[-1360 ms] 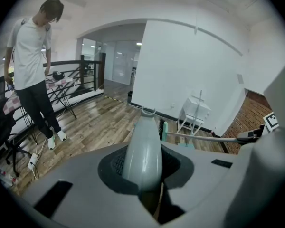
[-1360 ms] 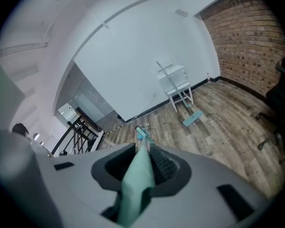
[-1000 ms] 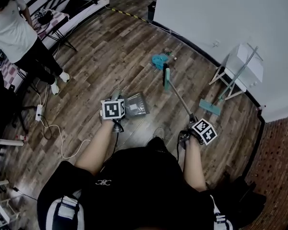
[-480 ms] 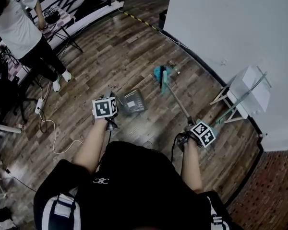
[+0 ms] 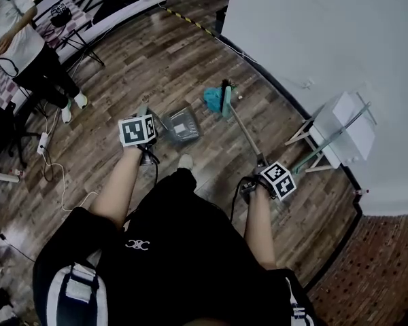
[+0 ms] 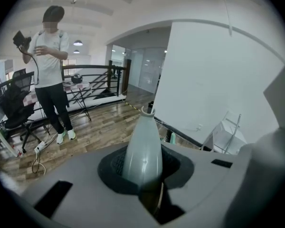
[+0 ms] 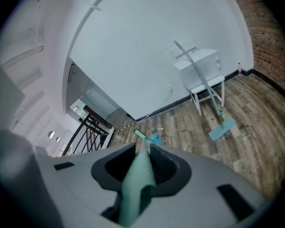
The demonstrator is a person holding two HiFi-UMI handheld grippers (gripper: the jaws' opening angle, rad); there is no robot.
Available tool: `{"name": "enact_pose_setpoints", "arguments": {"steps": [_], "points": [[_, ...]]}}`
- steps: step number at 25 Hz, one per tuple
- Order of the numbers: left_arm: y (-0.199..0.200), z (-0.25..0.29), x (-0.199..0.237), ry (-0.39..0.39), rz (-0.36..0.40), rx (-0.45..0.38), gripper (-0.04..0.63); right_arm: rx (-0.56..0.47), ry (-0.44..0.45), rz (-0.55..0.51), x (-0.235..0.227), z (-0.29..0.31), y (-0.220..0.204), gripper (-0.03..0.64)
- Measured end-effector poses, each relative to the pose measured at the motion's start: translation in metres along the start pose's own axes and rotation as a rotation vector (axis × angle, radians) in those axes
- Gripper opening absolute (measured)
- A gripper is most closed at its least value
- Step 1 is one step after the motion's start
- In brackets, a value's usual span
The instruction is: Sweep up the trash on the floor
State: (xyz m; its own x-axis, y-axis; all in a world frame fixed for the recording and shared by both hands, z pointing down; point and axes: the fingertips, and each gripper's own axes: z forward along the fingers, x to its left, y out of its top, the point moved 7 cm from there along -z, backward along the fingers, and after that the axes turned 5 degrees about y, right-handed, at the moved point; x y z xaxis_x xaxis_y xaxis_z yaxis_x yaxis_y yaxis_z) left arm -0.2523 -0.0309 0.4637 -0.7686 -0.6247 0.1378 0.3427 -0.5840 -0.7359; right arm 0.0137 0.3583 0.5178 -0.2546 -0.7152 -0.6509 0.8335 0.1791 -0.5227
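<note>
My left gripper (image 5: 139, 133) is shut on the grey dustpan's upright handle (image 6: 143, 146), and the dustpan (image 5: 180, 125) rests on the wood floor just ahead of it. My right gripper (image 5: 268, 175) is shut on the teal broom handle (image 7: 137, 179). The broom head (image 5: 226, 99) sits on the floor against a crumpled blue piece of trash (image 5: 211, 98), which also shows as blue trash (image 7: 155, 139) beyond the handle's tip. Small bits of trash (image 5: 240, 95) lie right of the broom head, near the wall.
A white wall (image 5: 313, 39) with a dark baseboard runs along the right. A white stand (image 5: 343, 131) with a teal mop (image 5: 319, 151) leaning on it is at right. A person (image 5: 20, 46) stands far left by a railing, with a cable and power strip (image 5: 44, 145) on the floor.
The broom head has slid forward until it touches the blue trash. The dustpan has moved closer to the trash too. The person holding the grippers has stepped forward.
</note>
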Motion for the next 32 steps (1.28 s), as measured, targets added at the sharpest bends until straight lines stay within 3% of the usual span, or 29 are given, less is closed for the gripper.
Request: {"name": "enact_pose_setpoints", "arguments": {"steps": [9, 16, 22, 32], "points": [[0.021, 0.051, -0.041, -0.018, 0.021, 0.035, 0.067, -0.005, -0.002, 0.034, -0.012, 0.046, 0.037, 0.1], [0.048, 0.114, -0.066, -0.01, -0.012, 0.068, 0.067, 0.019, -0.027, 0.046, -0.011, 0.097, 0.086, 0.1], [0.085, 0.176, -0.084, -0.029, 0.023, 0.092, 0.067, 0.031, -0.058, 0.025, 0.008, 0.149, 0.134, 0.1], [0.15, 0.277, -0.105, -0.05, -0.003, 0.118, 0.067, 0.049, -0.099, 0.013, 0.039, 0.244, 0.204, 0.1]]}}
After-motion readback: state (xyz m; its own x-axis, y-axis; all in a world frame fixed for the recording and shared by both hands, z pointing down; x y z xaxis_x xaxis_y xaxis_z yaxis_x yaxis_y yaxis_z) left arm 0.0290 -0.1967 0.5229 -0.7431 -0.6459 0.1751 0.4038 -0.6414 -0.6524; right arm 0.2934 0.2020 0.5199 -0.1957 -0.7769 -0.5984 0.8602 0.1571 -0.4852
